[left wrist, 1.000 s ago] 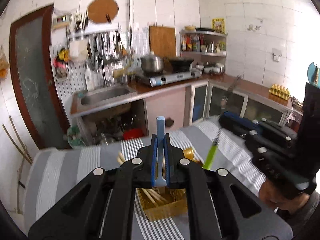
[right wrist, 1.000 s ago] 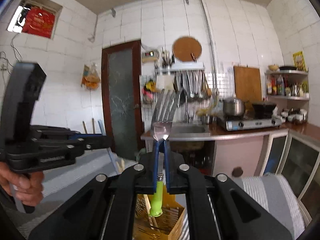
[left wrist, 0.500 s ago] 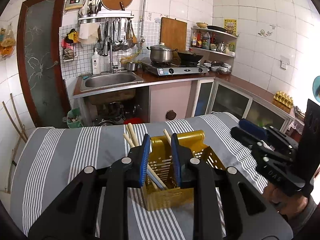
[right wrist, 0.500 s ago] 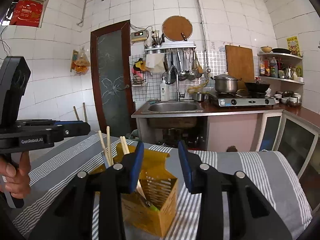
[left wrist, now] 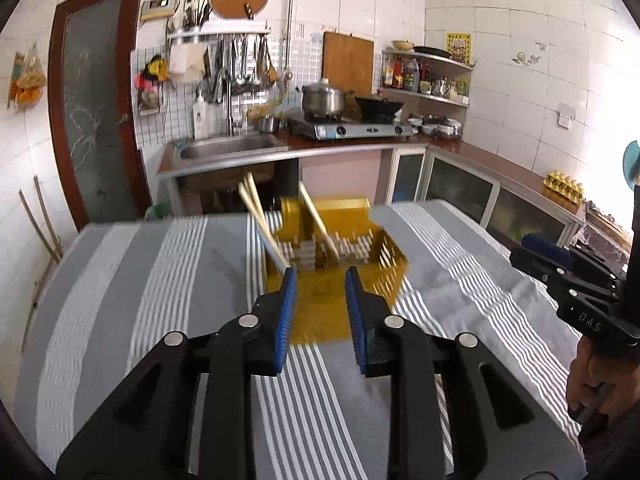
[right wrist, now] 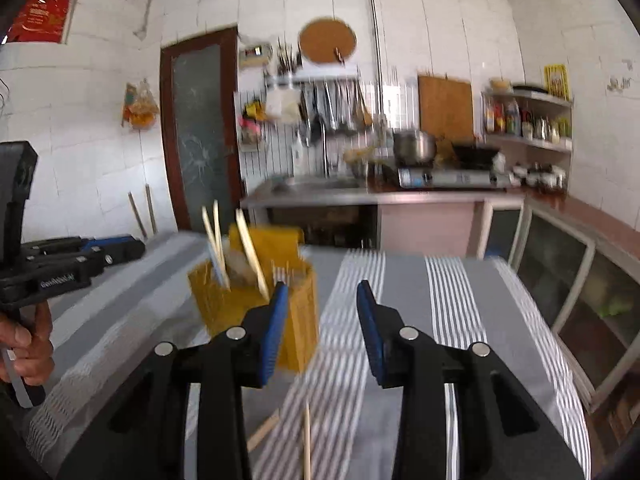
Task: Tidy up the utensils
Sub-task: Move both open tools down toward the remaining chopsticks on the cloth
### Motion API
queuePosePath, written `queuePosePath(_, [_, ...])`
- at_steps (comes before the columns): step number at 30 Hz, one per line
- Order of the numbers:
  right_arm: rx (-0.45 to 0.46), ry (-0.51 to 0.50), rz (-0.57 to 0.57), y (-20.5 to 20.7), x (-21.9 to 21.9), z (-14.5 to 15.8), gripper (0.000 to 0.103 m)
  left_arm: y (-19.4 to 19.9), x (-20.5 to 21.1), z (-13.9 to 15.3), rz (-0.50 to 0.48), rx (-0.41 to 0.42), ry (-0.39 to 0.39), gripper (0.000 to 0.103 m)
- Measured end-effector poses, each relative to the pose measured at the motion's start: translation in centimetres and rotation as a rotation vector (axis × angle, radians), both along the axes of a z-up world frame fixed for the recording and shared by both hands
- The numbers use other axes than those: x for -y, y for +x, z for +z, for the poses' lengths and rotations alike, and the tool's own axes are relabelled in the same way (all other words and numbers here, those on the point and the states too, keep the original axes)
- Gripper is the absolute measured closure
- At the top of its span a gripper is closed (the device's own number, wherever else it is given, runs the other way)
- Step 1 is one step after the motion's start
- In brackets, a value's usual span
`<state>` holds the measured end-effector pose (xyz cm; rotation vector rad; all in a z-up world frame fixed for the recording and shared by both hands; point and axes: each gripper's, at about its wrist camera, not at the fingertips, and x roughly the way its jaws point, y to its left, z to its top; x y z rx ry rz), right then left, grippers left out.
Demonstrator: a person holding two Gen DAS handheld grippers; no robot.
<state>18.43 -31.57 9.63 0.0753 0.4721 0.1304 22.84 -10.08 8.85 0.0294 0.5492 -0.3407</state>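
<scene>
- "DAS" is showing in pale letters on the black body of the right gripper (left wrist: 576,280), seen from the left wrist.
- A white label on the left gripper (right wrist: 120,250) is blurring past reading.
- The yellow wall poster (left wrist: 459,43) and red sign (right wrist: 38,16) are staying illegible.

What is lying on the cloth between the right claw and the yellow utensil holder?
In the right wrist view, two loose chopsticks lie on the striped cloth just below the open right claw, near the yellow utensil holder.
</scene>
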Motion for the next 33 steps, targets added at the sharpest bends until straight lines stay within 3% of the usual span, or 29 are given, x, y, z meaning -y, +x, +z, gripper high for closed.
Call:
queuePosePath(5, [-0.134, 0.010, 0.015, -3.0, 0.6, -4.2, 0.067, -3.0, 0.7, -5.1, -0.018, -0.127, -0.024, 0.077])
queuePosePath(10, [-0.248, 0.010, 0.019, -4.5, 1.8, -8.3, 0.065, -5.2, 3.0, -9.7, -0.074, -0.238, 0.012, 0.077])
queuePosePath(16, [-0.285, 0.042, -0.007, -4.8, 3.5, -9.9, 0.065, -5.1, 6.6, -11.9, -0.128, -0.272, 0.074, 0.077])
queuePosePath(28, [-0.345, 0.007, 0.012, -1.4, 1.4, -11.3, 0.064, -0.8, 9.7, -16.4, -0.126, -0.394, 0.143, 0.077])
queuePosePath(33, [-0.391, -0.029, 0.075, 0.6, -1.0, -12.1, 0.064, 0.7, 9.1, -16.3, -0.074, -0.383, 0.209, 0.087])
